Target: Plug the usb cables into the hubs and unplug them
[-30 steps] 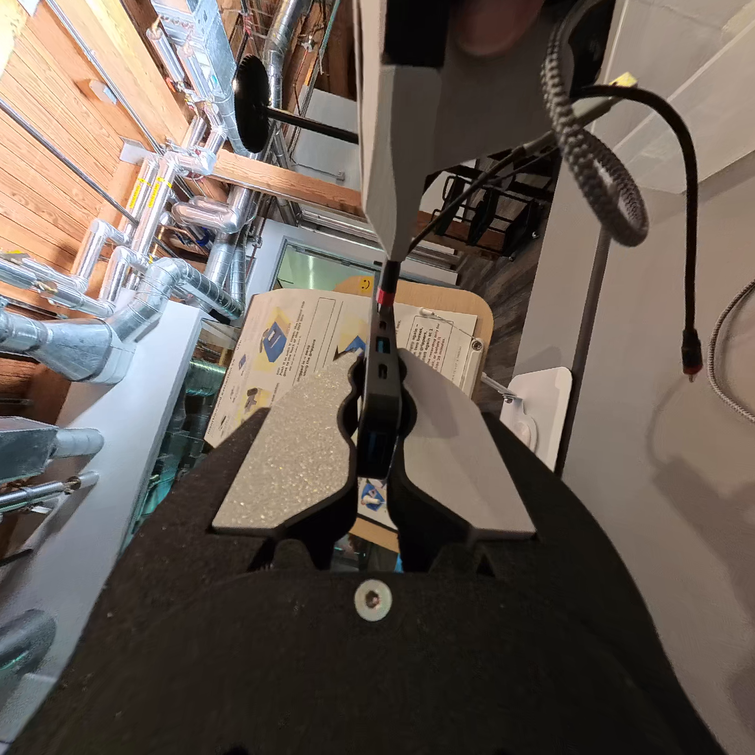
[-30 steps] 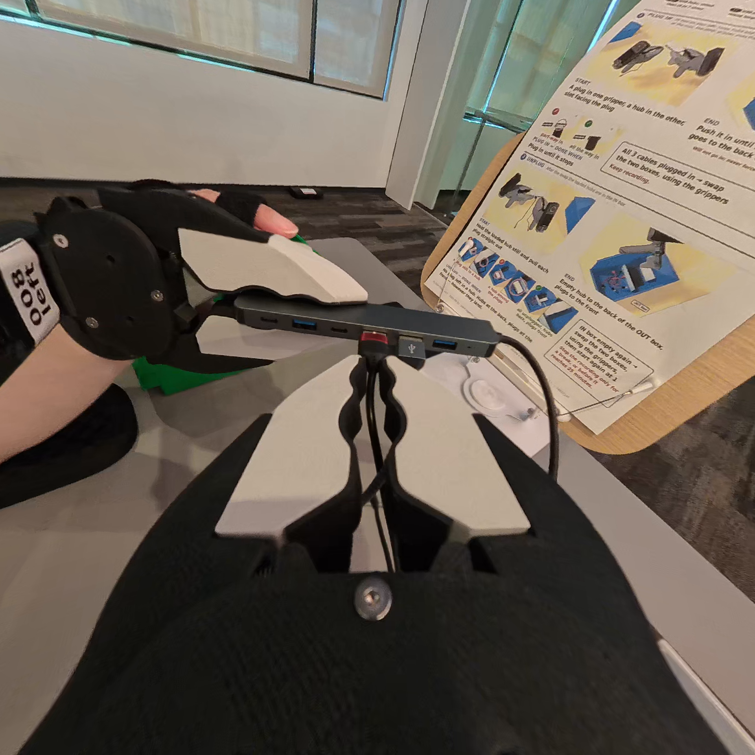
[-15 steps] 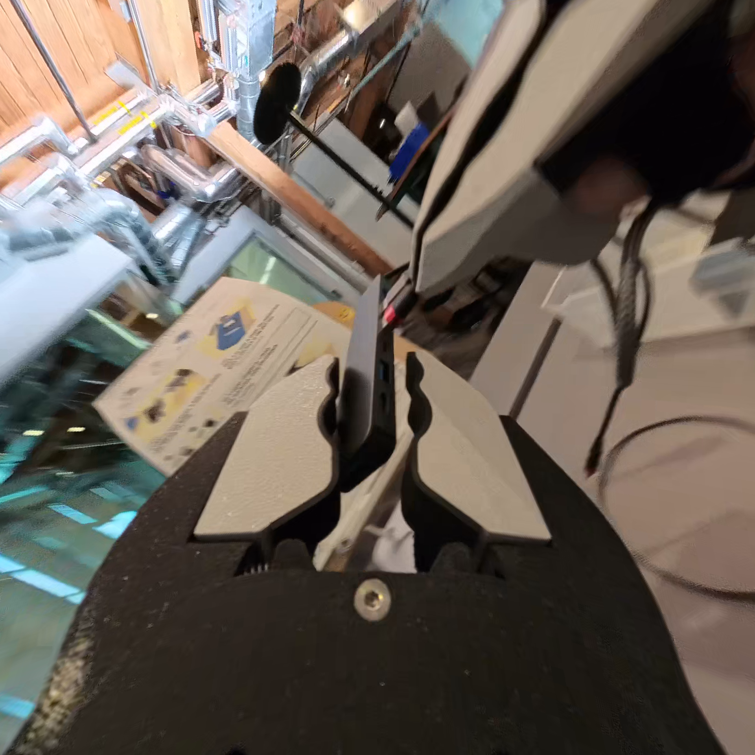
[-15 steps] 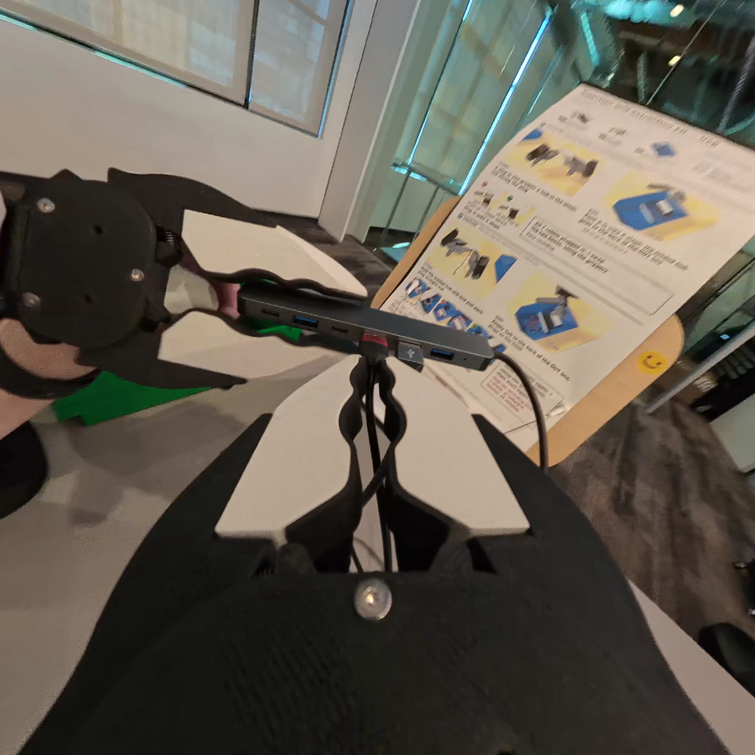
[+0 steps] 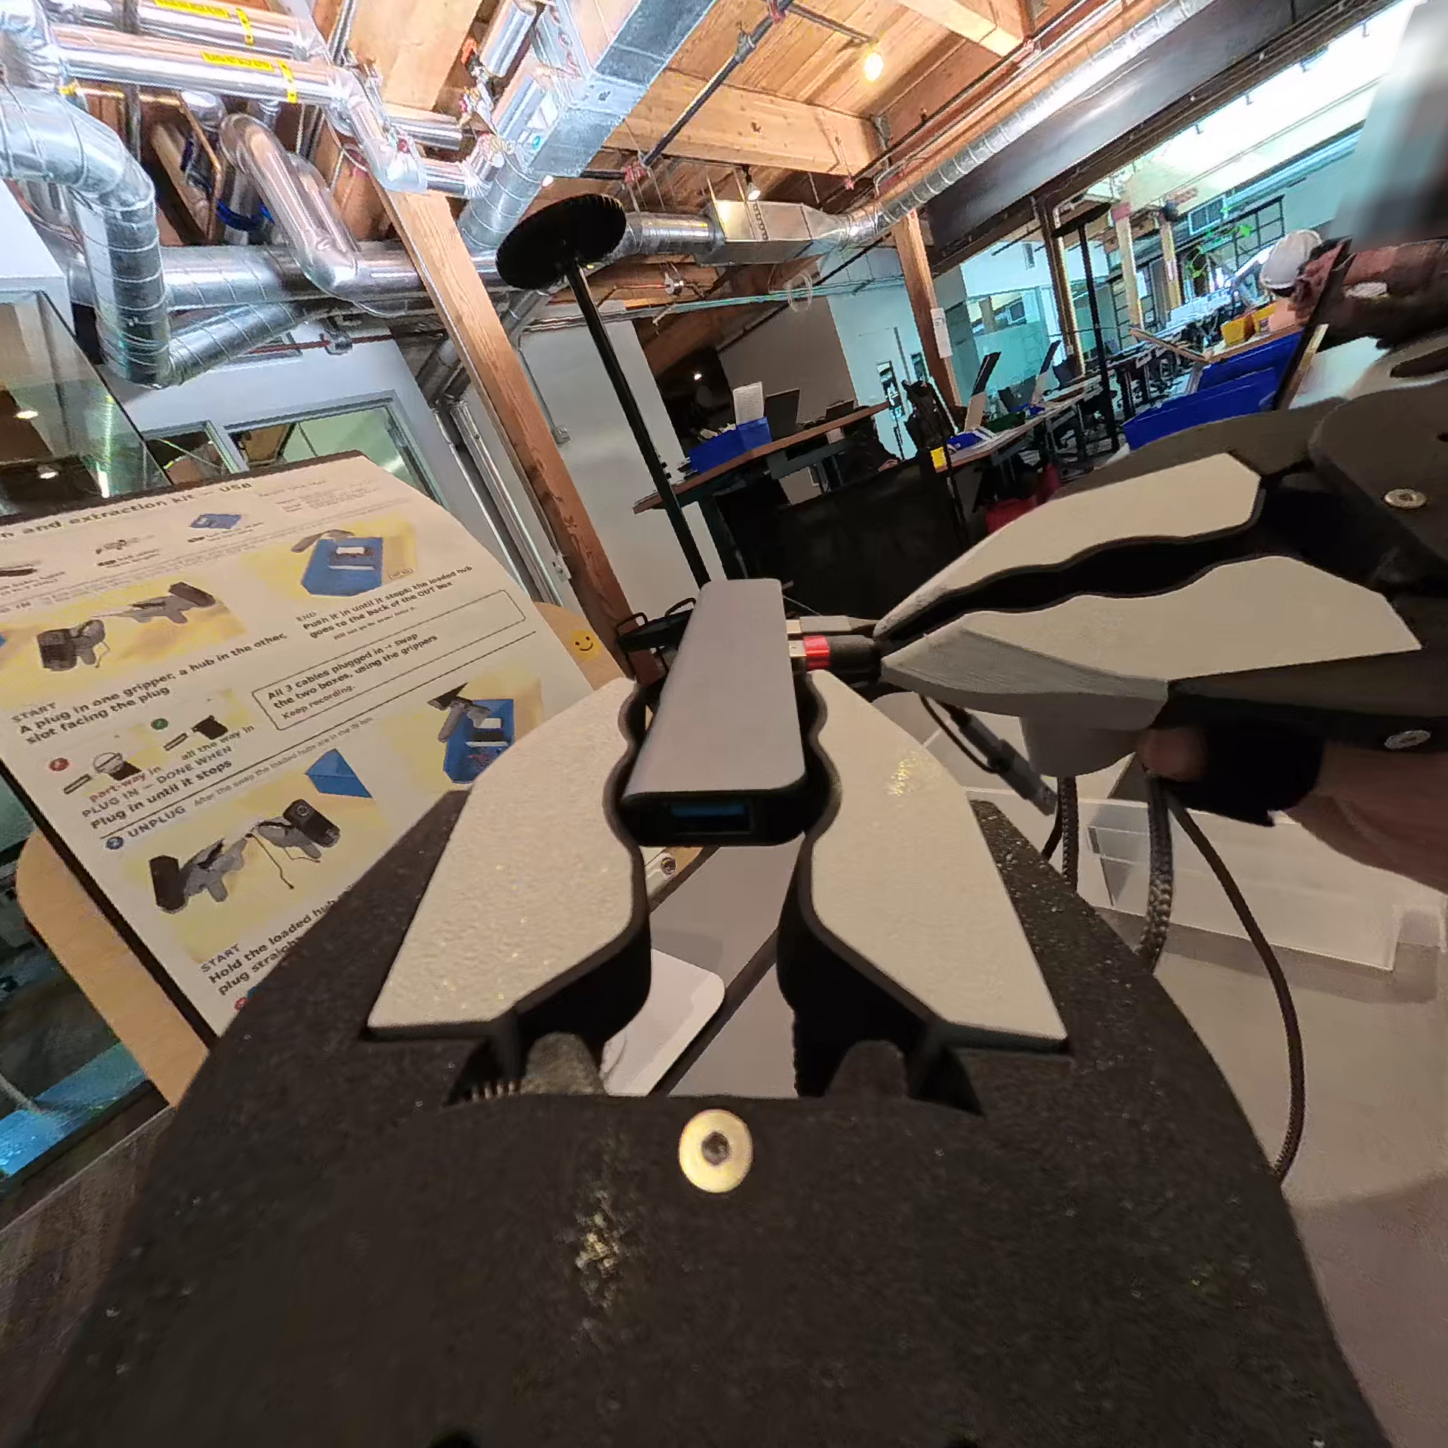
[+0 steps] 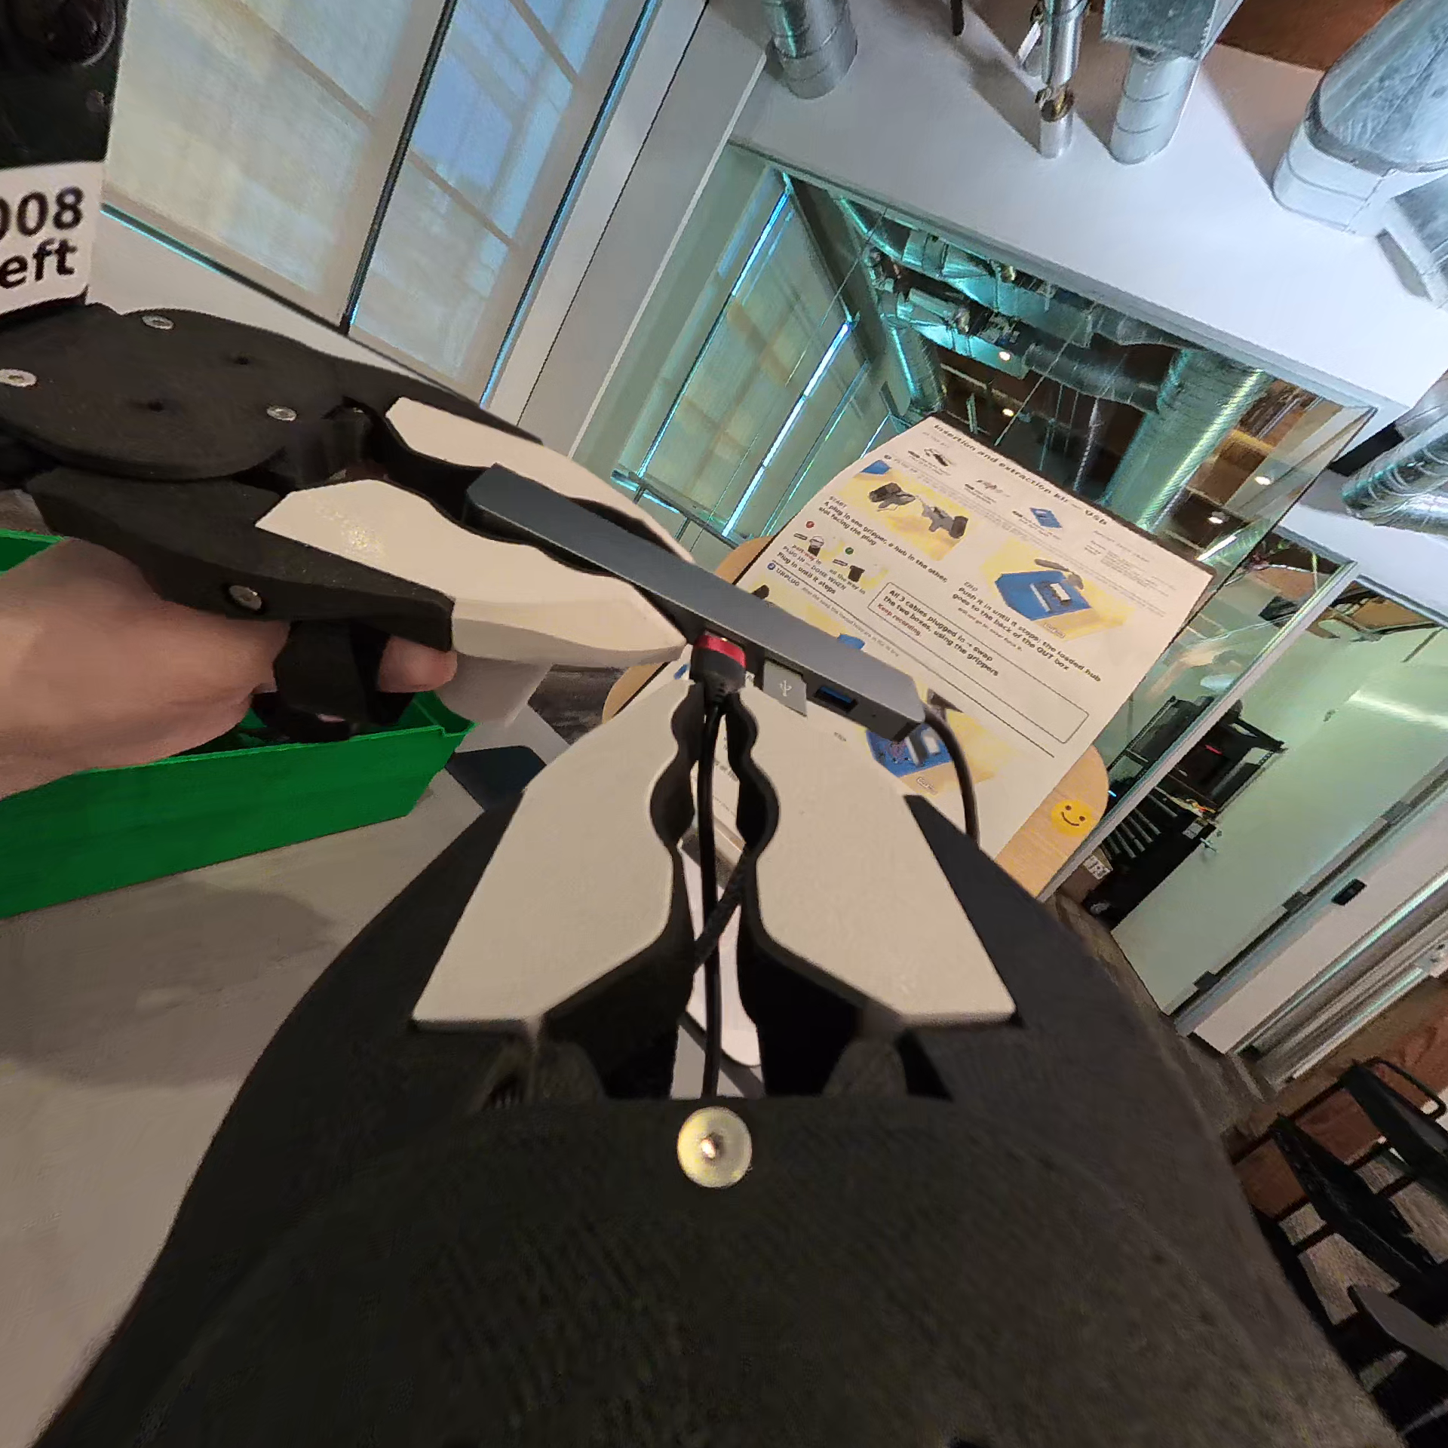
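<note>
Risk lies in skewed force: left gripper (image 5: 725, 705) clamps the grey USB hub (image 5: 725, 689) mid-air, right gripper (image 6: 714, 697) pinches the red-collared plug (image 6: 719, 658) seated in its side, so twisting could jam the connector.

The USB hub (image 5: 725, 689) has a smooth, matt grey metal-looking shell. The left gripper (image 5: 721, 705) has pale fingers (image 5: 517, 885) with a fine, grainy, faintly sparkling finish set on a rough black body. The red-collared plug (image 6: 717, 654) has a glossy metallic band, and its cable (image 6: 709, 901) is sheathed in woven black braid. The right gripper (image 6: 713, 713) shares the same grainy pale plastic. The green bin (image 6: 196, 799) is smooth, slightly shiny plastic. The instruction sheet (image 5: 235, 705) is printed paper on a pale wooden board (image 5: 102, 964).
</note>
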